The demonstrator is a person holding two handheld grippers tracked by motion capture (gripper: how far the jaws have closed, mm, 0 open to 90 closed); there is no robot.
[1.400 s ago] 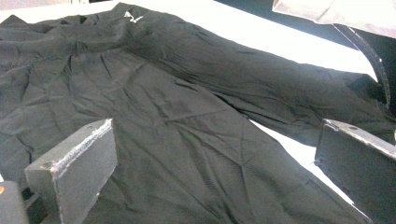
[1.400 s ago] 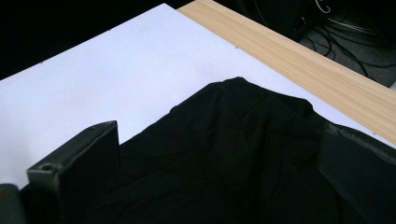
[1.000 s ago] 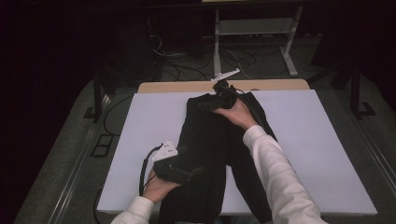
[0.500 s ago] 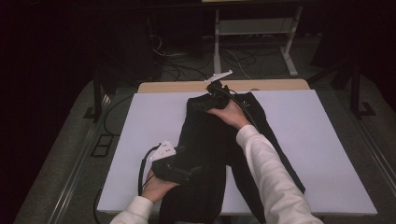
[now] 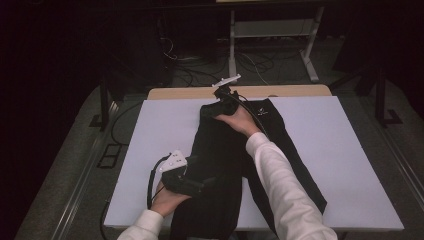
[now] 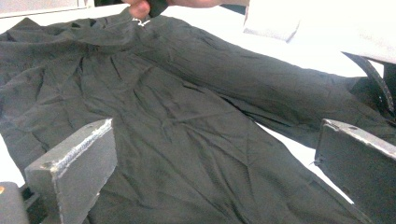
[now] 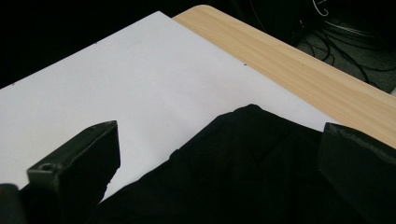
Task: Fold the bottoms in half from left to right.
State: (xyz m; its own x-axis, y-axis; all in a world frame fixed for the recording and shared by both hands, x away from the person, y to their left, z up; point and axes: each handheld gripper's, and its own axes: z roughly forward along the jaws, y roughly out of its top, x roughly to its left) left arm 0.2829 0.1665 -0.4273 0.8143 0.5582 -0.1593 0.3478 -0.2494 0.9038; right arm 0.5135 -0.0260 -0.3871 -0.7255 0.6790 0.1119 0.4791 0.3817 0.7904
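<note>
A black garment (image 5: 225, 160) lies lengthwise on the white sheet (image 5: 155, 130) that covers the table; a small white logo shows near its far end. My left gripper (image 5: 209, 181) rests low over the garment's near left part, its jaws wide open above the wrinkled cloth (image 6: 187, 130), gripping nothing. At the garment's far end my right gripper (image 5: 216, 106) is held by a hand in a white sleeve (image 5: 280, 175). In the right gripper view its jaws stand open over the garment's far edge (image 7: 247, 154), with bare white sheet (image 7: 140, 84) beyond.
A strip of wooden tabletop (image 5: 280, 91) shows past the sheet's far edge. Behind the table stand a white frame (image 5: 272, 30) and loose cables (image 5: 250, 60) on the floor. Bare sheet lies to the garment's left and at the right (image 5: 345, 150).
My right gripper has shifted a little left and farther along the garment's far end. The left gripper has hardly moved.
</note>
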